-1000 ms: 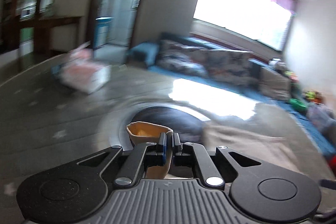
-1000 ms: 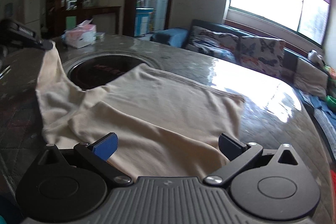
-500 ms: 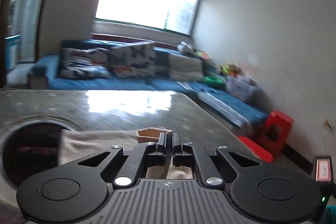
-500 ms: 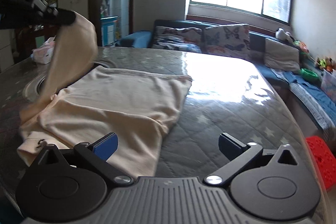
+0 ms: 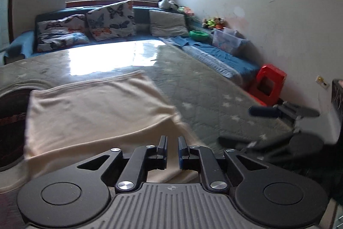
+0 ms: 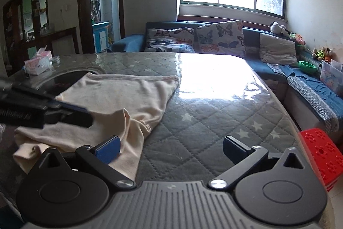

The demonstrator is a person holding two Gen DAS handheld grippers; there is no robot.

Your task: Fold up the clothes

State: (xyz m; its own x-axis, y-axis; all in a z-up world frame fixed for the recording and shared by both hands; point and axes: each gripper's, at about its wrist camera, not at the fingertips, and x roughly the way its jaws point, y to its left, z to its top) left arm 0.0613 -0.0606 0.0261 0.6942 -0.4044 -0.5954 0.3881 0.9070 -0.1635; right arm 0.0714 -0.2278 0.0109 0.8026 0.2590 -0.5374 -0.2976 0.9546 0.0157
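A cream garment [image 5: 92,108] lies on the grey quilted table [image 5: 210,100], with a part folded over onto itself. My left gripper [image 5: 172,144] hovers just above its near edge, jaws parted by a narrow gap with nothing between them. The garment also shows in the right wrist view [image 6: 120,100], with a bunched fold [image 6: 130,128] near the front. My right gripper [image 6: 171,147] is wide open and empty over the table's near edge, to the right of the garment. The left gripper [image 6: 85,116] shows there as a dark shape at left.
A round dark inset [image 6: 62,81] sits in the table under the garment's far left. A tissue box [image 6: 37,62] stands at the far left. A blue sofa with cushions [image 6: 193,40] runs behind the table. A red stool [image 6: 321,153] stands at right.
My left gripper carried the garment's corner across to the right, lowered it onto the garment and let go; its jaws have opened slightly. The right gripper stayed open.
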